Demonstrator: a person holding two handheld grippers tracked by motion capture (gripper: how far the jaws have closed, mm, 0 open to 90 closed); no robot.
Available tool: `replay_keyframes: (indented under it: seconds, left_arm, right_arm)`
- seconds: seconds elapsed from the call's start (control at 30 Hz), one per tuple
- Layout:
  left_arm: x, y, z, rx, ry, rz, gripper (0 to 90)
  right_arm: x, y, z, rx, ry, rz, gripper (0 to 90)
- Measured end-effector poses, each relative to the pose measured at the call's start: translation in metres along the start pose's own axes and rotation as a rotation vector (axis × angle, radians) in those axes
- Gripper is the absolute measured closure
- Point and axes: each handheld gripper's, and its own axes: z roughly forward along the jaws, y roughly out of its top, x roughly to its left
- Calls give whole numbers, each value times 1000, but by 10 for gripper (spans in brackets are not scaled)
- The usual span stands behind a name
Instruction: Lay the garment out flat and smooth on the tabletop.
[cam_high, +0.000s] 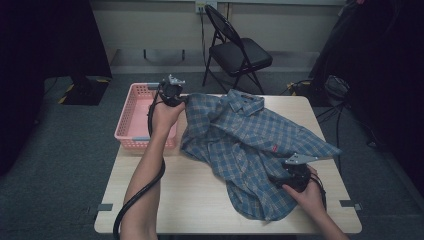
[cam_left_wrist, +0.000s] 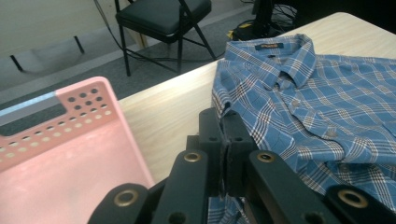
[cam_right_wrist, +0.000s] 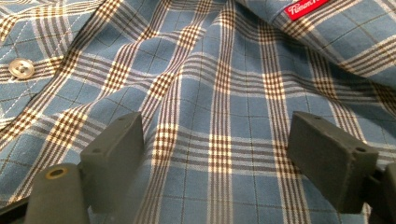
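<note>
In the left gripper view the two black jaws are pressed together with a fold of the blue, white and brown plaid cotton shirt (cam_left_wrist: 327, 102) pinched between their pads; the cloth runs down under them at the bottom edge. From above, the left gripper (cam_high: 181, 98) holds that edge, seemingly a sleeve or shoulder, lifted just off the pale wooden table (cam_high: 200, 195), near the pink perforated plastic basket (cam_high: 131, 112) that sits at the table's far left corner.

The right gripper (cam_right_wrist: 224, 149) has its jaws standing wide apart, pads on either side of a flat stretch of plaid, not pressing it. In the high view the right gripper (cam_high: 291, 176) rests over the lower right part of the shirt, close to a small red label (cam_right_wrist: 306, 7).

The shirt lies rumpled across the middle and right of the table, collar towards the far edge, buttons showing, hem near the person.

My reading is that the work is at the spreading or folding stage: one side is gripped and raised, the other not yet taken. The next move calls for the right jaws to close on the fabric beneath them, or pin it flat, so the left hand can draw its edge across without dragging the whole garment.

Beyond the table stands a black folding chair (cam_high: 240, 50).
</note>
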Motion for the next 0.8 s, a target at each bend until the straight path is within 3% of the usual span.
replay_keyframes:
  seconds: [0.4,0.8]
  left_arm:
    - [27,1,-22,-11,66,-29,887]
    - [55,-14,-25,9,110,-66,887]
  right_arm:
    - [0,0,0,0,0,0,181]
    - [0,0,0,0,0,0,181]
